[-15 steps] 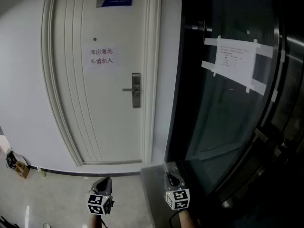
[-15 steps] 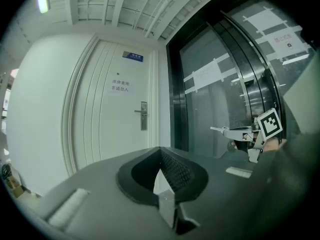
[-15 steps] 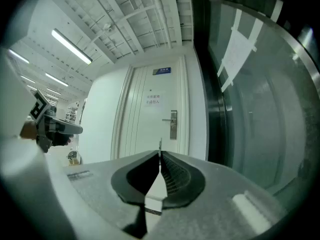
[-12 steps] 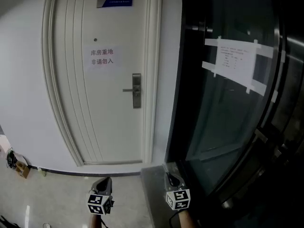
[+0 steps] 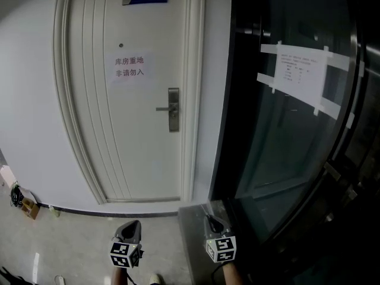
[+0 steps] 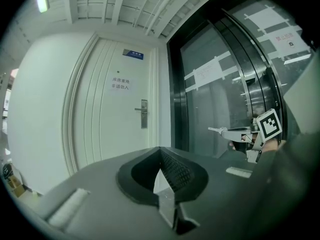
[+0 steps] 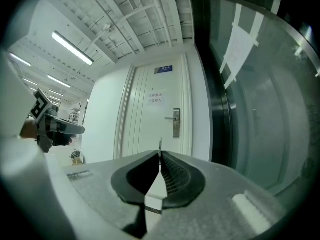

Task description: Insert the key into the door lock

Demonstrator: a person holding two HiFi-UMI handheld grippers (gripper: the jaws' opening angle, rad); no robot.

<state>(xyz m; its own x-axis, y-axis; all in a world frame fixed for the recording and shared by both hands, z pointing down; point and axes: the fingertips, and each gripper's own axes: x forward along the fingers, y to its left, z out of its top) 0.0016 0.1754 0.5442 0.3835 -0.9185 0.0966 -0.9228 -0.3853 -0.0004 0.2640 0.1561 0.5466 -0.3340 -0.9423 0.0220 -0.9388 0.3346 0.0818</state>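
Note:
The white door (image 5: pixel 136 147) stands ahead, shut, with a metal lock plate and lever handle (image 5: pixel 173 109) at mid height. That lock plate also shows in the left gripper view (image 6: pixel 143 113) and the right gripper view (image 7: pixel 175 122), still well away from both grippers. My right gripper (image 5: pixel 208 219) is shut on a thin metal key (image 7: pixel 160 144) whose blade sticks out past the jaw tips toward the door. The key's tip also shows from the side (image 6: pixel 216 130). My left gripper (image 5: pixel 134 224) hangs beside it, jaws together, holding nothing.
A dark glass wall (image 5: pixel 285 129) with a taped-on paper sheet (image 5: pixel 300 73) fills the right side. A metal floor plate (image 5: pixel 193 242) lies at its foot. A paper notice (image 5: pixel 129 67) hangs on the door. Small clutter (image 5: pixel 21 203) sits by the wall at left.
The view has shifted slightly, and the door and lock sit a little to the right in the picture. Both grippers keep the same places and the same shut jaws.

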